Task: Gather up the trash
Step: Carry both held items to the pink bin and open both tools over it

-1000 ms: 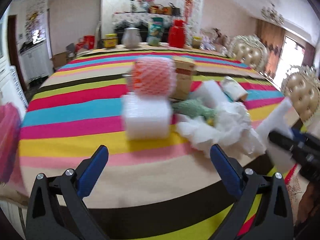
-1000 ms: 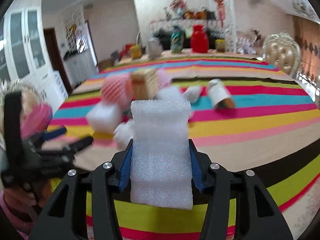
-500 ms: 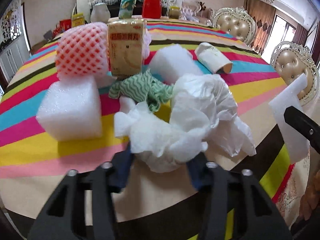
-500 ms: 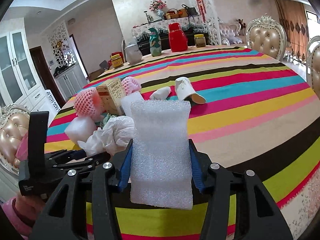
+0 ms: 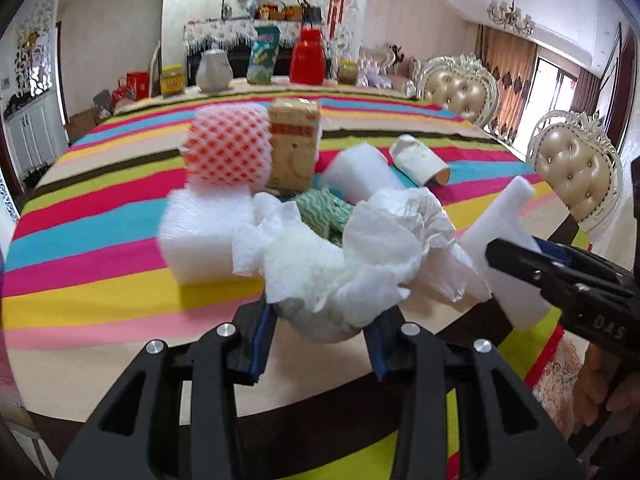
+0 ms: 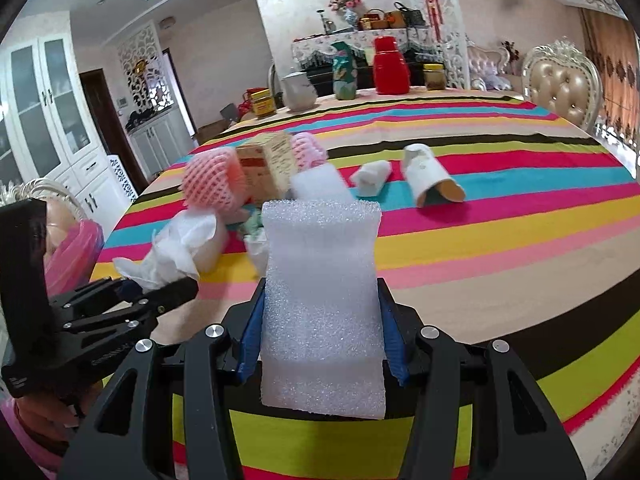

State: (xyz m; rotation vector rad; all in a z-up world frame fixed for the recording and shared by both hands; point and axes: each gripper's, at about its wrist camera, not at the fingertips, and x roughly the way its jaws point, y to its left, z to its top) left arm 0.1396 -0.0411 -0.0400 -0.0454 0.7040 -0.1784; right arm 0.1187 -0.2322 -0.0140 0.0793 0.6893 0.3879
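My left gripper (image 5: 320,320) has its jaws closing tight on a crumpled white tissue wad (image 5: 340,264), and the blue pads press its lower part. Behind the wad lie a white foam block (image 5: 196,240), a red net fruit sleeve (image 5: 228,148), a tan carton (image 5: 294,144), a green wrapper (image 5: 324,208) and a tipped paper cup (image 5: 420,158). My right gripper (image 6: 322,320) is shut on an upright white foam sheet (image 6: 322,280). The right wrist view shows the left gripper (image 6: 160,292) low on the left, holding the tissue (image 6: 176,248).
A striped tablecloth (image 5: 100,240) covers the round table. A teapot, jars and a red thermos (image 5: 308,58) stand at the far edge. Padded chairs (image 5: 576,172) stand on the right. A pink bag (image 6: 74,252) hangs off the table's left side.
The left gripper went from wide open to shut on the tissue wad after moving in on the pile. The right gripper still holds the foam sheet.
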